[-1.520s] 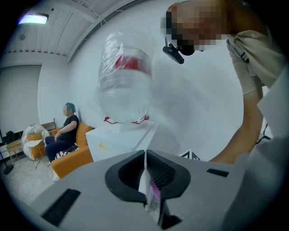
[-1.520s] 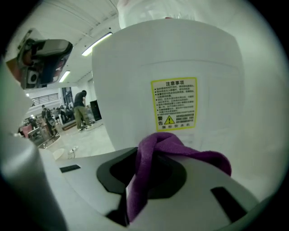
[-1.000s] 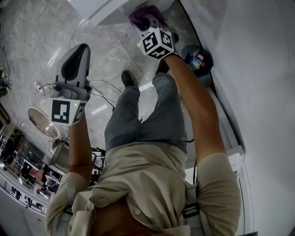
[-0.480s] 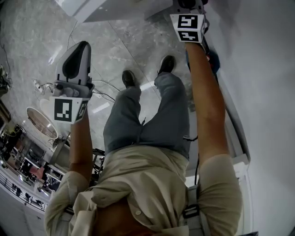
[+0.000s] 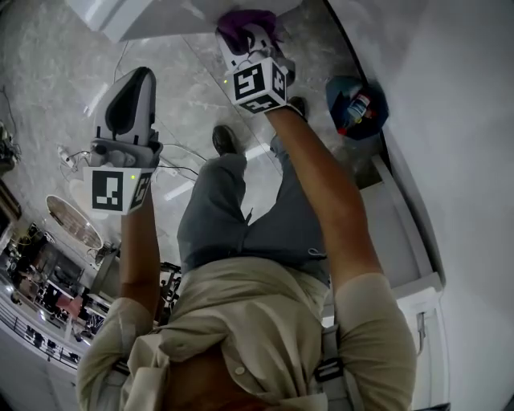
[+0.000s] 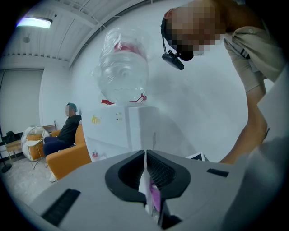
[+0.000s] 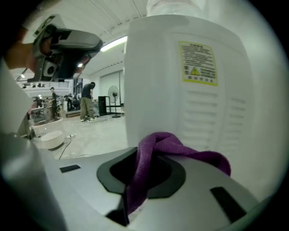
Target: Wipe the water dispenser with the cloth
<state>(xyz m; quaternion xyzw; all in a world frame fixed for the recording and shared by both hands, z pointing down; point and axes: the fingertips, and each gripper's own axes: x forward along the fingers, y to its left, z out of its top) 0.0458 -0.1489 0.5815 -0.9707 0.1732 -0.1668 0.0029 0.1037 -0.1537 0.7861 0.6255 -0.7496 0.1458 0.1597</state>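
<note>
- Cloth (image 7: 158, 151), purple, is clamped in the right tool (image 7: 143, 168). Jaws are closed on it, with a loop bunched over the tips and a tail hanging down between them.
- Right tool points at the dispenser (image 7: 180, 90): white panel, yellow label (image 7: 197, 63), moulded vent slots below the label.
- Cloth's free end sits right at that panel. Actual contact can't be confirmed.
- Head view: cloth (image 5: 241, 22) is at the top of frame, over the edge of the dispenser (image 5: 136, 16). Right tool (image 5: 249, 44) is just behind it, arm stretched out.
- Left tool (image 6: 145, 155): jaws together. A thin white-and-purple sliver shows low in the seam; can't tell what it is.
- Left tool (image 5: 136, 84) is well left of the right one, apart from the dispenser and touching nothing.
- Left gripper view has the dispenser further off, a white body with a clear bottle (image 6: 124, 67) on top.
- Blue bin (image 5: 357, 104) is on the floor (image 5: 64, 72) by the wall, right of the right tool, with some containers inside.
- Background: a seated person (image 6: 67, 131) on an orange armchair (image 6: 67, 158).
</note>
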